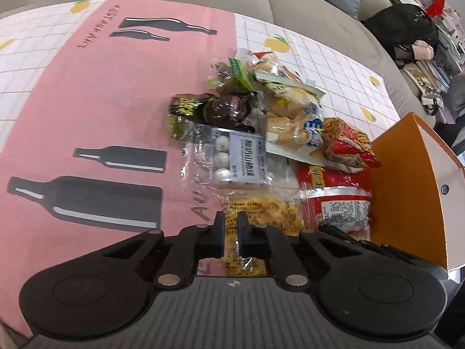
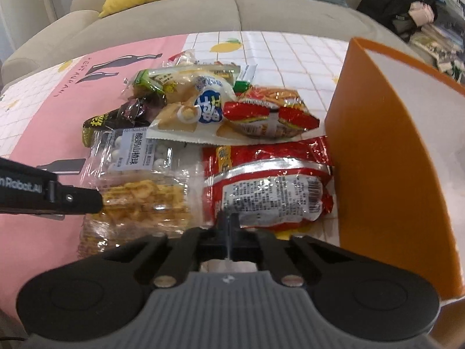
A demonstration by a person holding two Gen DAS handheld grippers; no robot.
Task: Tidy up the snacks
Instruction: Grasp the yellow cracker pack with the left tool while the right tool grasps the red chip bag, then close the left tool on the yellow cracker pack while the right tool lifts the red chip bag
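The left gripper (image 1: pixel 231 224) was closed on the near edge of a clear bag of yellow fried snacks (image 1: pixel 268 212), the plastic pinched between its dark fingers (image 1: pixel 220 226). In the right wrist view the same gripper (image 2: pixel 97 202) reached in from the left, its tip against that bag (image 2: pixel 145 200).

The right gripper (image 2: pixel 229 222) had its jaws brought together on the near edge of a red and silver packet (image 2: pixel 270 189); the thin seam appeared to be caught between them, though the contact itself was hard to make out.

Just beyond the yellow snacks lay a clear packet of white balls (image 1: pixel 232 157) with a pale label. Touching its far side was a dark wrapper with yellow print (image 1: pixel 209 110). To the right of those sat a cream bag with a blue logo (image 2: pixel 197 110), and beside it a crinkled red and gold chip bag (image 2: pixel 270 113) resting partly on the cream bag's edge. More small packs with green labels (image 1: pixel 238 72) were heaped at the far end of the pile.

The whole heap lay on a tablecloth (image 1: pixel 87 93), pink with black bottle prints and white-checked with lemons. An orange box (image 2: pixel 377 160) with a white inside stood upright just right of the red and silver packet, touching it. A grey sofa (image 2: pixel 218 11) with yellow and blue cushions ran behind the table.
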